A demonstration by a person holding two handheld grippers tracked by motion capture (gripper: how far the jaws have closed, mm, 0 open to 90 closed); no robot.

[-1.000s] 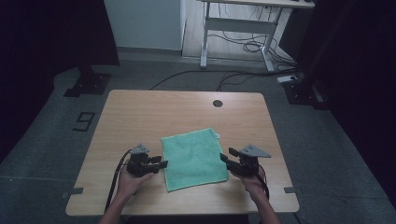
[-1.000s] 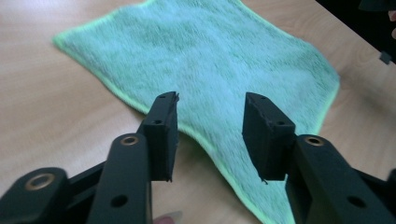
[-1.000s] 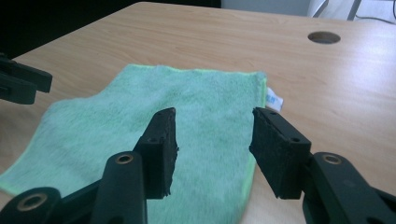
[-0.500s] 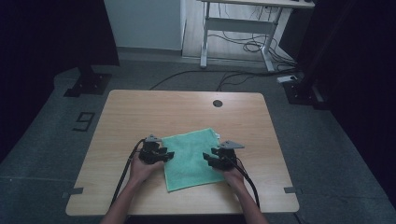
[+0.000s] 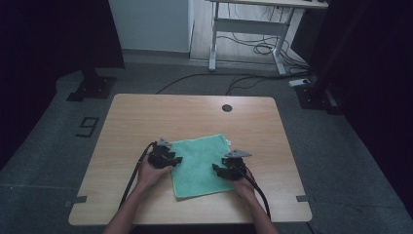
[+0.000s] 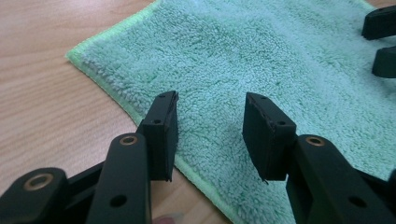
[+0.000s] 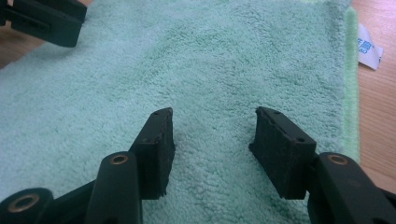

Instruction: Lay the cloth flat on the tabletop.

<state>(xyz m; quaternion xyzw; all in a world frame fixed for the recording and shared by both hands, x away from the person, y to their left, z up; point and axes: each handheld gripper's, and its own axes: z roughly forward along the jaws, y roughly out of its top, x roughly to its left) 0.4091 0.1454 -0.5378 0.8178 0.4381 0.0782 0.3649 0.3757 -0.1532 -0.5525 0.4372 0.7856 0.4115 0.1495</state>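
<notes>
I start at the left. My left gripper (image 5: 176,159) has come in from the 9 o'clock side of the soft green terry cloth towel (image 5: 202,158), and now it sits over the towel's left edge. Its jaws are apart. In the left gripper view, the towel's stitched edge (image 6: 135,119) runs under the left jaw, and only fuzzy cloth lies between the two jaws. They are not pinching it yet.

The towel lies flat on the light wooden table (image 5: 146,112), near the side close to me, between my two hands. A small white tag (image 7: 369,49) sticks out from one edge.

Now the right. My right gripper (image 5: 217,169) has slid in from the 3 o'clock side and dropped low over the towel's right part. Its jaws have just been opening a little, and they stand apart with bare cloth between them. Nothing is held.

So both hands have moved from beside the towel to right over it. I think that means I am ready to grab. Next I should press down and close on the cloth, likely to fold or lift it.
</notes>
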